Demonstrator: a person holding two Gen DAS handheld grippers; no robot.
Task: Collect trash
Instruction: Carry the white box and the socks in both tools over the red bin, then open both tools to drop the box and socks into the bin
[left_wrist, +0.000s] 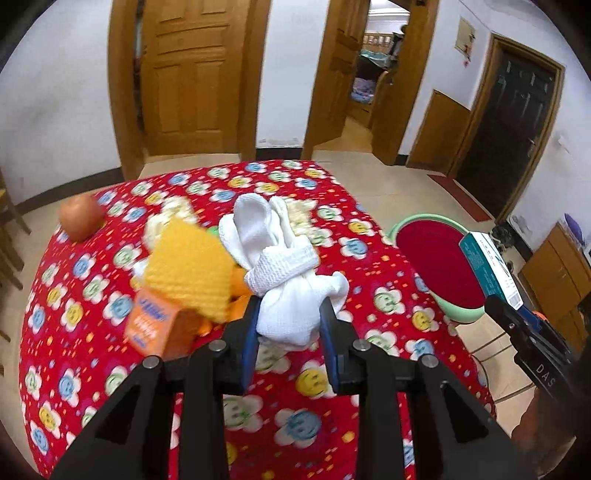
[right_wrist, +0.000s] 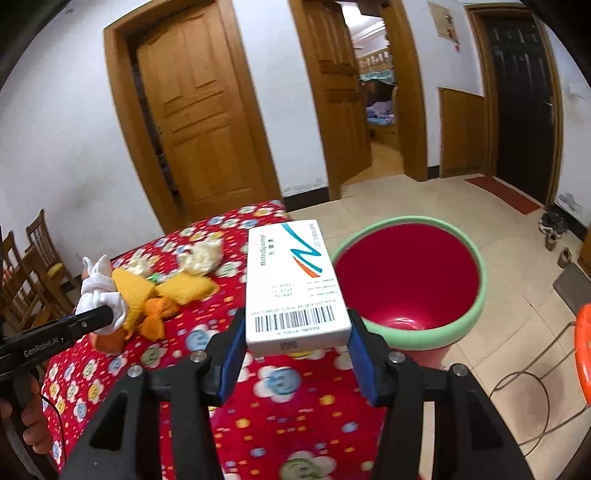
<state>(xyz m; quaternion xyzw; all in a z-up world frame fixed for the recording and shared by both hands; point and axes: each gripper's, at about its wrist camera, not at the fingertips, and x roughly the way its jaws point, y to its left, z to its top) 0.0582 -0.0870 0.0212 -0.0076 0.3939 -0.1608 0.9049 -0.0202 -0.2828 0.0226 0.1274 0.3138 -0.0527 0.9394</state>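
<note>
White walls (right_wrist: 74, 147) rise over a beige tiled floor (right_wrist: 498, 236). A closed wooden door (right_wrist: 199, 122) stands beside an open doorway (right_wrist: 376, 110) showing a bedroom; a dark door (right_wrist: 521, 107) sits right. Wooden chairs (right_wrist: 40, 254) line the left wall. A red mat (right_wrist: 502, 194) lies before the dark door.

Soft white woven cloth (left_wrist: 291, 284) bunched up, yellow knitted cloth (left_wrist: 188, 273) coarse and nubbly beside it. Smooth printed cardboard on the box (right_wrist: 295, 288). Glossy red plastic inside the basin (right_wrist: 406, 280), matt green along its rim.
</note>
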